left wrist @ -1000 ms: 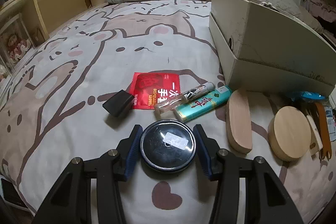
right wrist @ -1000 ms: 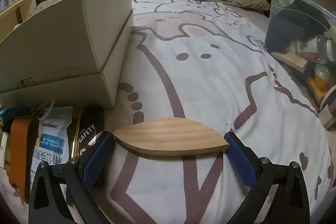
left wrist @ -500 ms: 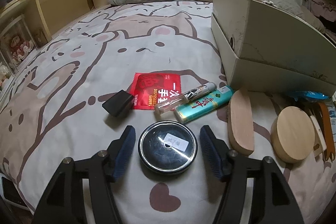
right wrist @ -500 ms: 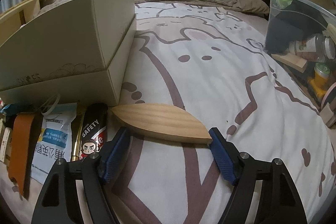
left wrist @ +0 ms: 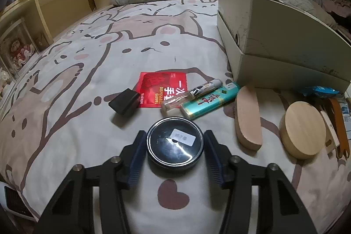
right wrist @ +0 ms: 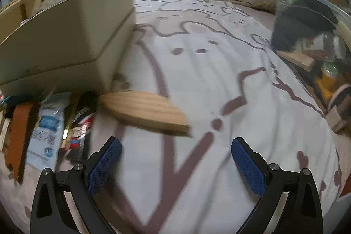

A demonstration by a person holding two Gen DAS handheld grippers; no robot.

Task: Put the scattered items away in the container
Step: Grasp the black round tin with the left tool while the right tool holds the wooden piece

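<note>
A round black tin (left wrist: pixel 174 143) lies on the bed sheet between the blue pads of my left gripper (left wrist: pixel 174 135). Its jaws are closing, and both pads touch the tin's sides. The cream cardboard box (left wrist: pixel 285 41) stands open at the back right and appears again in the right wrist view (right wrist: pixel 65 36). My right gripper (right wrist: pixel 175 142) is wide, with its jaws opening and nothing between them. A leaf-shaped wooden piece (right wrist: pixel 144 111) lies slanted on the sheet just beyond its fingertips. That view is blurred.
Ahead of the tin lie a black block (left wrist: pixel 124 103), a red glove packet (left wrist: pixel 162 89), a glass vial (left wrist: pixel 190 94) and a green tube (left wrist: pixel 209 101). An oval wooden piece (left wrist: pixel 248 117) and a wooden disc (left wrist: pixel 303 131) lie to the right. A clear bin (right wrist: pixel 311 32) stands far right.
The left jaws spread away from the tin half a second ago and have come back against it. The right gripper drew back from the wooden piece, which now lies ahead of its fingertips.
</note>
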